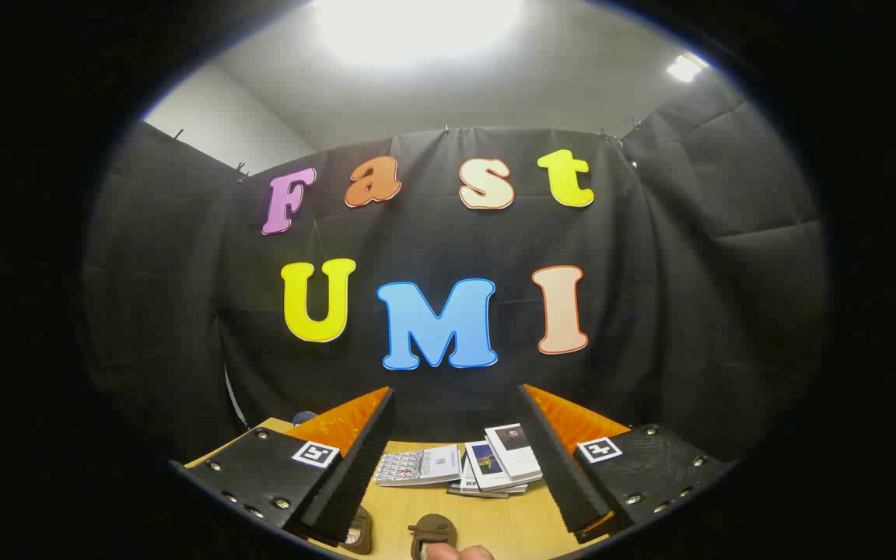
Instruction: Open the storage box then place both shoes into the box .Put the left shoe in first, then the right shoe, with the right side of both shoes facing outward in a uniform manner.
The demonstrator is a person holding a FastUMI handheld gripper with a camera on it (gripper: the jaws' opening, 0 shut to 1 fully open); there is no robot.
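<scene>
Jaws: the gripper (460,459) stands wide open, holding nothing, its two fingers (355,467) spread well apart above the tabletop (510,529).
Shoes: two brown shoes lie on the tabletop low between the fingers; one shoe (358,532) sits just beside the left finger, the other shoe (432,533) nearer the middle.
Hand: a fingertip (456,553) touches or nearly touches the middle shoe; I cannot tell which.
Booklets: a small pile of booklets (487,465) lies beyond the shoes, between the fingers.
Storage box: cannot tell where it is.
</scene>
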